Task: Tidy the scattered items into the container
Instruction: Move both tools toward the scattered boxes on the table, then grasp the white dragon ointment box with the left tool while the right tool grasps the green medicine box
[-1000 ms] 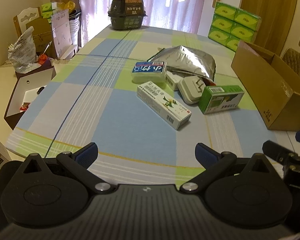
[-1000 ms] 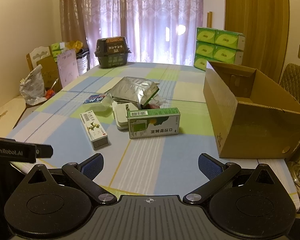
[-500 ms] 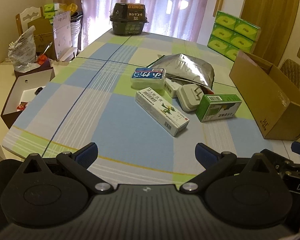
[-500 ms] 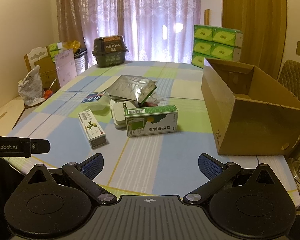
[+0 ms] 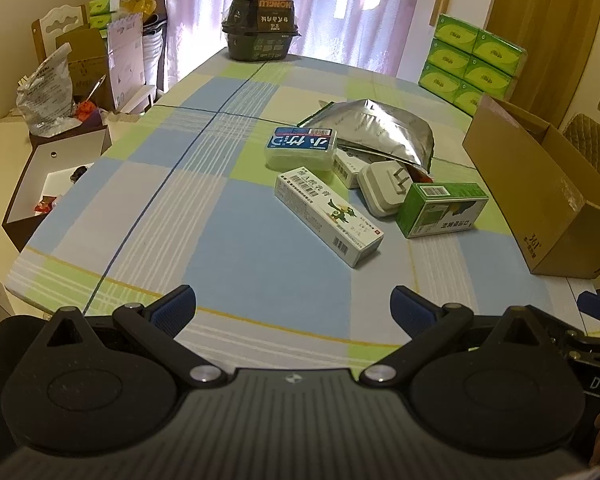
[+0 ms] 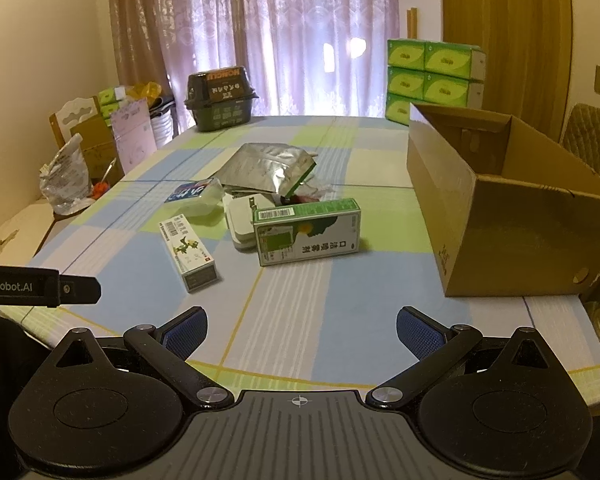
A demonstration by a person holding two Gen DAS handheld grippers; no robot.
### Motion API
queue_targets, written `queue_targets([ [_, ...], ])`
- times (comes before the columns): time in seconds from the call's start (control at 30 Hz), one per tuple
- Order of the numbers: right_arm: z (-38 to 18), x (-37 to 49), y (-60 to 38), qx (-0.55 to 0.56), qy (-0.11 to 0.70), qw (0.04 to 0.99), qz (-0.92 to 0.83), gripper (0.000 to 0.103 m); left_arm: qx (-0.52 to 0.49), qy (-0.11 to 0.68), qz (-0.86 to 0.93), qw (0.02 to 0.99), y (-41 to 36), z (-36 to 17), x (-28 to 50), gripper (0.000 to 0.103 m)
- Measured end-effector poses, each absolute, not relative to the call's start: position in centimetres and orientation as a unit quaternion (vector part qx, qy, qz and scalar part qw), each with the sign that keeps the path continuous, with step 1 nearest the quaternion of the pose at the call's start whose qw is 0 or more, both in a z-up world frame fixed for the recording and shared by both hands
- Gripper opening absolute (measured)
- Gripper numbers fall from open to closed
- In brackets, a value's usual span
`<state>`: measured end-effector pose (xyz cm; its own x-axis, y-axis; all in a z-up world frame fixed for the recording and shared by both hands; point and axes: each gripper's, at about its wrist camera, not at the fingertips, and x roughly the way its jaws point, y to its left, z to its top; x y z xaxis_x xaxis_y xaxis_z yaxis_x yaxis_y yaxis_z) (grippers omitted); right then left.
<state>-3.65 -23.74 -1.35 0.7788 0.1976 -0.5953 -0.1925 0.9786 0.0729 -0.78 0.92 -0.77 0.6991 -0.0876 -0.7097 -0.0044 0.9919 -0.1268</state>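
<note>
Scattered items lie mid-table: a long white box (image 5: 328, 216) (image 6: 187, 254), a green box (image 5: 440, 210) (image 6: 306, 231), a white charger plug (image 5: 382, 188) (image 6: 242, 220), a blue-topped pack (image 5: 301, 148) (image 6: 196, 196), and a silver foil pouch (image 5: 374, 130) (image 6: 270, 166). The open cardboard box (image 5: 540, 192) (image 6: 500, 216) stands on the table's right side. My left gripper (image 5: 292, 310) hovers open over the near edge, well short of the items. My right gripper (image 6: 302, 330) is open too, empty, facing the green box.
The checked tablecloth (image 5: 240, 240) covers the table. A dark lidded container (image 5: 262, 28) stands at the far end, green tissue packs (image 5: 472, 62) far right. Boxes and a plastic bag (image 5: 46, 92) crowd the floor left. A chair (image 6: 592, 136) sits behind the cardboard box.
Both grippers have risen and tilted slightly, so the table appears a bit lower and farther. Nothing on the table moved; both stay open.
</note>
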Motion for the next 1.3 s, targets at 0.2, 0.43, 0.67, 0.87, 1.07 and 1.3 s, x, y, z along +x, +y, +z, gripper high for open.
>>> queue_targets([
  [0.2,-1.6,-3.2,-23.8,-0.008,0.303,0.948,0.095,0.103,-0.048,0.394,-0.024,0.918,0.7,-1.1,-0.4,0.102],
  [0.43,-1.9,-1.0,-23.8,-0.028,0.313,0.943,0.112,0.103,-0.043,0.395,-0.035,0.917,0.8,-1.0,1.2,0.102],
  [0.67,-2.6,1.2,-22.7,-0.047,0.316,0.936,0.145,0.103,-0.04,0.403,-0.047,0.913,0.1,-1.3,5.0,0.101],
  [0.87,-4.1,2.9,-22.3,-0.063,0.323,0.931,0.155,0.103,-0.038,0.419,-0.06,0.905,-1.2,-2.7,9.2,0.092],
  [1.07,-5.4,4.4,-22.9,-0.058,0.332,0.93,0.146,0.103,-0.039,0.435,-0.066,0.897,-2.7,-4.6,12.7,0.092],
  [1.3,-6.3,5.5,-23.1,-0.053,0.339,0.929,0.141,0.103,-0.005,0.445,-0.064,0.893,-4.0,-6.5,14.8,0.085],
])
